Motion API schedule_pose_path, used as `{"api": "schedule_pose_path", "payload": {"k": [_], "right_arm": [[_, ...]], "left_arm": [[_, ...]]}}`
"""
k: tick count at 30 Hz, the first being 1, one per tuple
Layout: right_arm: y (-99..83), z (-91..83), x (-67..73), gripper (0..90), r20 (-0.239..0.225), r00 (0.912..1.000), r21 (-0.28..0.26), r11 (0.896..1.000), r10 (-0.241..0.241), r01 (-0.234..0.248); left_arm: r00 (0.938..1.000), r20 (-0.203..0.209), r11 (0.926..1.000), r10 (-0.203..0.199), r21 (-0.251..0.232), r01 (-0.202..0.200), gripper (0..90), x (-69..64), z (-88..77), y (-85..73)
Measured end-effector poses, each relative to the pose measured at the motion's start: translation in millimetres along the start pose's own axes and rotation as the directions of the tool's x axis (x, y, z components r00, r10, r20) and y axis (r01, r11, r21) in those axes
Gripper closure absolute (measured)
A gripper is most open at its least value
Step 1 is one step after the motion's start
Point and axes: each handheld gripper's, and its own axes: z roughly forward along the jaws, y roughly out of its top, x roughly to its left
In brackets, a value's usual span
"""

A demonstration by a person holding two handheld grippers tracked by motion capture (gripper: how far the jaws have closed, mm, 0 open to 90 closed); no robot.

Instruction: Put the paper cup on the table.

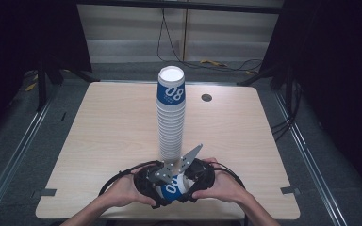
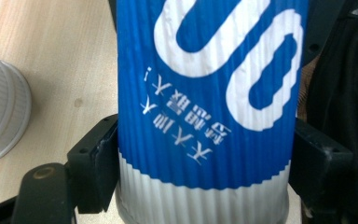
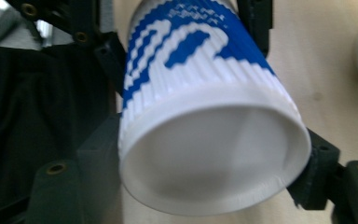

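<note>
A ribbed paper cup [image 2: 205, 116], blue band with white "08" above a white base, lies pinched between left gripper [image 2: 205, 163] and right gripper [image 3: 214, 154], both clamping it.

We note a light wooden table [image 1: 99, 141] bearing a tall stack of ribbed paper cups [image 1: 171, 117] near its middle and a small round grommet [image 1: 206, 98] behind.
</note>
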Motion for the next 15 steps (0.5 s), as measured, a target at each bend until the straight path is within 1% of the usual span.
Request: {"api": "schedule_pose_path", "payload": {"k": [1, 2, 3, 4, 5, 7, 9, 10, 11, 12, 13, 15], "right_arm": [[0.2, 0.1, -0.4, 26.5, -0.006, 1.0, -0.006, 1.0, 0.001, -0.001], [0.7, -0.9, -0.8, 26.2, -0.002, 1.0, -0.004, 1.0, 0.005, -0.005], [0.9, -1.2, -0.7, 26.2, -0.014, 0.9998, -0.007, 1.0, 0.013, -0.013], [1.2, -1.9, -0.5, 26.1, -0.015, 0.9997, -0.008, 1.0, 0.017, -0.018], [1.5, -3.0, 0.0, 26.1, -0.013, 0.9997, -0.004, 1.0, 0.02, -0.02], [2.2, -4.5, -0.1, 26.1, -0.005, 0.9999, -0.013, 1.0, 0.01, -0.01], [3.0, -7.2, 0.9, 26.2, -0.007, 0.9998, -0.017, 1.0, 0.017, -0.018], [3.5, -8.8, 0.4, 26.3, -0.007, 0.9999, -0.022, 1.0, 0.011, -0.011], [4.0, -10.1, 0.7, 26.3, 0.001, 0.9998, -0.024, 1.0, 0.018, -0.018], [4.1, -10.0, 0.1, 27.7, -0.005, 0.9999, -0.025, 1.0, 0.013, -0.013], [4.4, -9.7, 0.3, 28.1, -0.006, 0.9999, -0.019, 1.0, 0.011, -0.011], [4.6, -8.8, 1.0, 28.5, 0.008, 1.0, -0.017, 1.0, -0.005, 0.005]], "left_arm": [[1.0, -0.003, 1.0, 0.003, -0.004, -0.003, 21.5, -0.3, -0.2, 0.2], [1.0, 0.004, 1.0, 0.001, 0.003, -0.001, 21.5, -0.8, -1.1, 0.3], [1.0, -0.003, 1.0, 0.004, 0.002, -0.004, 21.5, -0.9, -1.1, 0.4], [1.0, -0.005, 1.0, 0.007, 0.004, -0.007, 21.5, -0.8, -1.6, 0.5], [0.9999, -0.004, 0.9999, 0.011, 0.005, -0.011, 21.5, -0.5, -2.6, 0.7], [0.9999, -0.005, 0.9999, 0.014, 0.006, -0.014, 21.5, -0.8, -3.1, 0.4], [0.9997, -0.016, 0.9998, 0.019, 0.007, -0.019, 21.5, -0.8, -2.4, 0.3], [0.9997, -0.015, 0.9998, 0.018, 0.011, -0.018, 21.5, -1.4, -2.4, 0.3], [0.9998, -0.012, 0.9998, 0.017, 0.011, -0.017, 21.5, -1.8, -2.1, 0.4], [0.9997, -0.015, 0.9996, 0.02, 0.02, -0.019, 21.5, -2.4, -1.9, 0.6], [0.9995, -0.019, 0.9995, 0.026, 0.018, -0.026, 21.5, -2.6, -1.3, 0.8], [0.9992, -0.023, 0.9993, 0.032, 0.019, -0.031, 21.5, -2.8, -1.2, 0.4]]}}
